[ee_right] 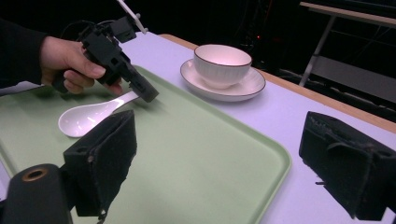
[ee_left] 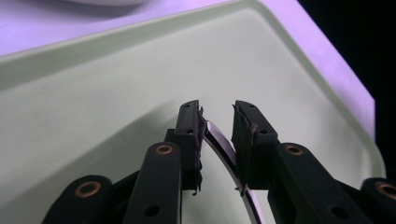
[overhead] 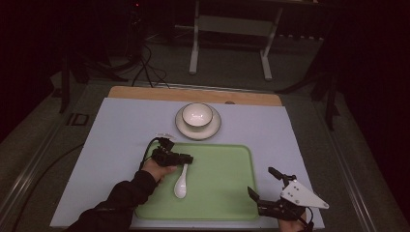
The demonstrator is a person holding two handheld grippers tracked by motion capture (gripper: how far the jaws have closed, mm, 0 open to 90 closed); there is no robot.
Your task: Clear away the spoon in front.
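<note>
A white spoon (overhead: pixel 181 186) lies on the green tray (overhead: pixel 222 179), its bowl toward the person and its handle pointing away. My left gripper (overhead: pixel 188 158) is at the tip of the handle. In the left gripper view the spoon's handle (ee_left: pixel 219 140) runs slantwise between the jaws of the left gripper (ee_left: pixel 217 112) and touches both pads. The right gripper view shows the spoon (ee_right: pixel 88 116) resting on the tray (ee_right: pixel 196 158), with the left gripper (ee_right: pixel 144 93) low over its handle. My right gripper (overhead: pixel 261 181) hovers by the tray's near right corner, open wide and holding nothing.
A white bowl (overhead: pixel 197 114) sits on a white saucer (overhead: pixel 212 128) just beyond the tray's far edge, on the pale table cover (overhead: pixel 121 130). A wooden strip (overhead: pixel 145 93) runs along the table's far edge. Dark floor and a stand's legs lie behind.
</note>
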